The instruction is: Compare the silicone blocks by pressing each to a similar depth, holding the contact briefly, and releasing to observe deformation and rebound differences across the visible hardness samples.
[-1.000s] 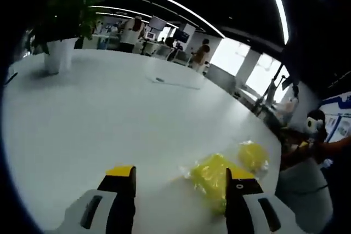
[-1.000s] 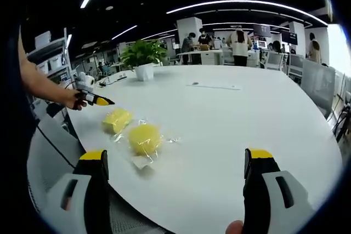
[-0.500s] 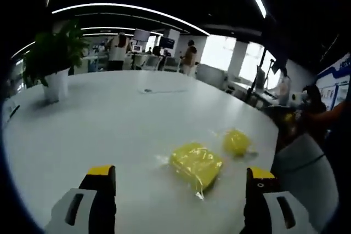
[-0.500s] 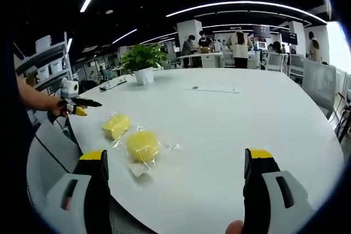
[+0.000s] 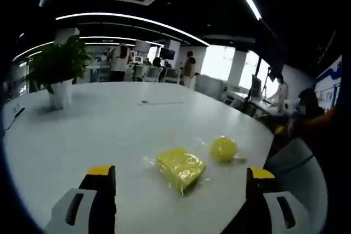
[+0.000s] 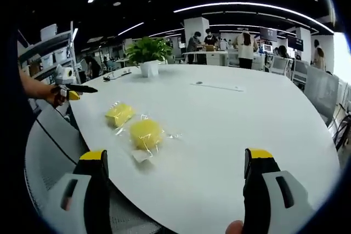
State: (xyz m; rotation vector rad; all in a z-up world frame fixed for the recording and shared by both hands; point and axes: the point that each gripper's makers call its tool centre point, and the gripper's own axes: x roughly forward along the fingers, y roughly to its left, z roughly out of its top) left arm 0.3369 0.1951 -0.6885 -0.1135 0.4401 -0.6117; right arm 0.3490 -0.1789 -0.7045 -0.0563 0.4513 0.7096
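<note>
Two yellow silicone samples in clear plastic wrap lie near the white table's edge. The squarish block is the flatter one; the round block lies beside it. My left gripper is open, its yellow-tipped jaws wide apart, and the squarish block lies a short way ahead between them. My right gripper is open too, with the round block ahead and left of centre. In the right gripper view the left gripper is seen at the far left, held in a hand, off the table's edge.
A potted plant stands on the white table, far side. A thin flat item lies mid-table. A grey chair sits at the near edge. People and desks fill the background.
The left gripper has drawn back from the squarish block and opened wider; the block now sits farther ahead. The right gripper view barely shifted.
</note>
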